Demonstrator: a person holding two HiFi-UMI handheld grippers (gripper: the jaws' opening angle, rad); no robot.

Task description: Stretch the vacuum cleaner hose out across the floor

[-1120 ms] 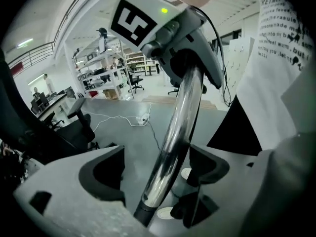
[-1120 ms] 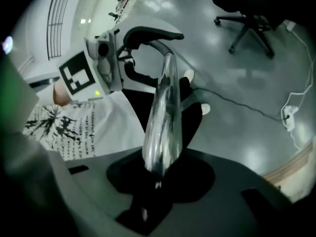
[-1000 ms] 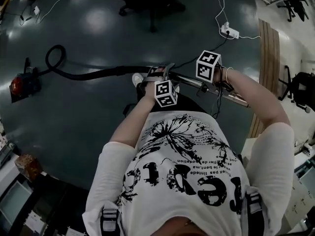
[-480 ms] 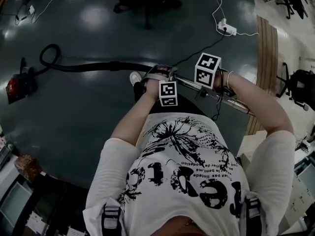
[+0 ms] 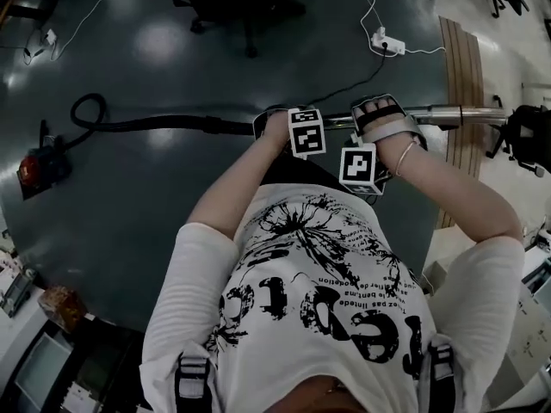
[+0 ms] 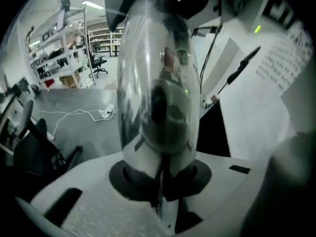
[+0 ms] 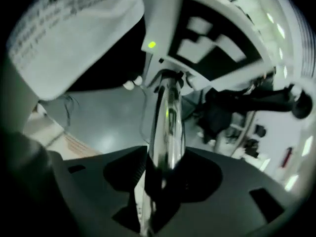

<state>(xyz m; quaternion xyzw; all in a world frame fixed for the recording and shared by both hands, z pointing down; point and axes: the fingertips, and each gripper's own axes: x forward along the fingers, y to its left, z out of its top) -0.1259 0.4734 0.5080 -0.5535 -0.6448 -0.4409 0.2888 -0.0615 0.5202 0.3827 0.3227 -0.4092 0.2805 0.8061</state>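
Observation:
The red vacuum cleaner (image 5: 36, 167) sits on the dark floor at the left of the head view. Its black hose (image 5: 164, 124) curls once beside it, then runs nearly straight to the right into a chrome wand (image 5: 452, 113). My left gripper (image 5: 293, 127) is at the hose end of the wand, my right gripper (image 5: 379, 124) just right of it. In the left gripper view the chrome wand (image 6: 158, 83) fills the gap of the left gripper (image 6: 160, 181), whose jaws are closing on it. In the right gripper view the wand (image 7: 167, 127) lies between the opening jaws of the right gripper (image 7: 159, 181).
A white power strip (image 5: 385, 41) with its cable lies on the floor beyond the wand. An office chair base (image 5: 232, 3) stands at the top. A wooden floor strip (image 5: 461, 67) runs along the right, and another chair (image 5: 527, 144) stands past it. Boxes (image 5: 56, 304) sit at lower left.
The wand has swung from slanting down-right to lying level. The hose has pulled straighter and its loop smaller. Both grippers have shifted right along the wand, with the right marker cube dropped below the wand.

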